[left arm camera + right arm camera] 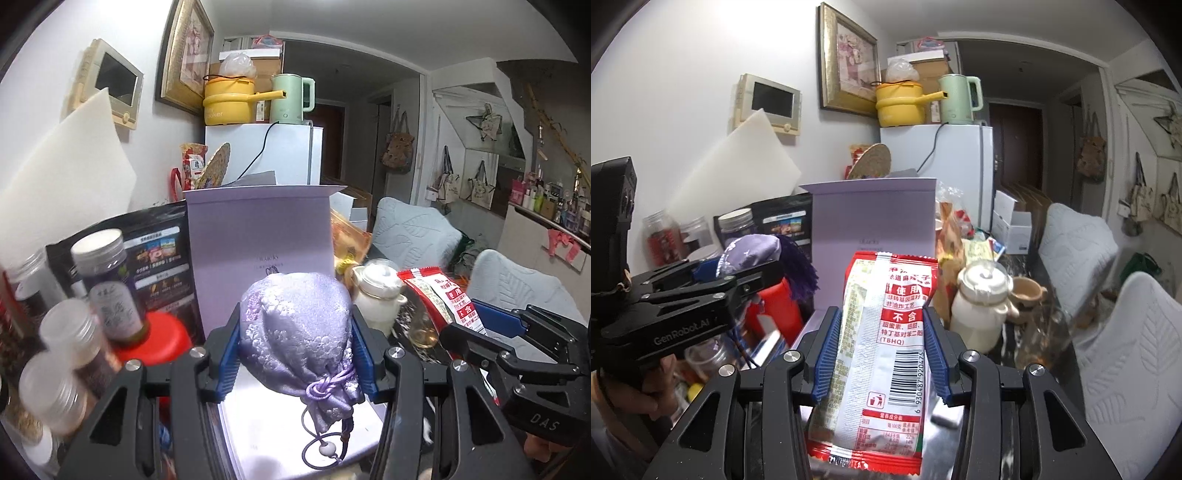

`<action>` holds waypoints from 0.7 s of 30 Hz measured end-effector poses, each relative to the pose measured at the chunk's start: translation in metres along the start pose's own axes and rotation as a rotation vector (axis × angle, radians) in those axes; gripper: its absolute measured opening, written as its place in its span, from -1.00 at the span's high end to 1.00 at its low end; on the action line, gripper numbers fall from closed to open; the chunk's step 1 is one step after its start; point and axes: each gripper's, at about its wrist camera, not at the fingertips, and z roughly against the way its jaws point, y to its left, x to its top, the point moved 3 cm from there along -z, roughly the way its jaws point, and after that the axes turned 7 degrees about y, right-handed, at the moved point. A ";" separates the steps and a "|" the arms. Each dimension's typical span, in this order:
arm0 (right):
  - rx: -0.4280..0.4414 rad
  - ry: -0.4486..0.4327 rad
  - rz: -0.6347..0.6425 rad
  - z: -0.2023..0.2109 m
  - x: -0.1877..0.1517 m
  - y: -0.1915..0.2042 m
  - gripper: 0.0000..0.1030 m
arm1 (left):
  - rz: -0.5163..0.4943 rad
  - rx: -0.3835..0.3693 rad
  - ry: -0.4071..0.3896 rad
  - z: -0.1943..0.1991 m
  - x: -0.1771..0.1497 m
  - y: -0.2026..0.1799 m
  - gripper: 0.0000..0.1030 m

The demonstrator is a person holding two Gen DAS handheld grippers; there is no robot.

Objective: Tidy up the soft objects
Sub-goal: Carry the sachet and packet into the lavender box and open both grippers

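Lilac brocade drawstring pouch (295,332): clamped between the pads of the left gripper (297,347), cord end trailing back, directly before the upright white box lid (258,225). Red snack packet (882,343): pinched upright in the right gripper (882,354), long axis vertical, right of the pouch, equally near the lid.

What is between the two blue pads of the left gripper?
A lilac brocade drawstring pouch fills the gap in the left gripper; both blue pads press its sides. The left wrist view shows this.

White wall (683,55), framed picture (849,59), white fridge (960,162), dark door (1015,144), pale chairs (1126,350)
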 end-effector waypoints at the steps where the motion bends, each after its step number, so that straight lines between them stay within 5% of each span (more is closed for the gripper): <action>1: 0.007 0.003 0.000 -0.006 0.003 -0.002 0.16 | -0.004 0.011 -0.002 -0.006 0.003 0.001 0.00; 21: 0.098 0.098 0.039 -0.140 0.030 -0.016 0.16 | 0.003 0.138 0.149 -0.125 0.003 0.029 0.00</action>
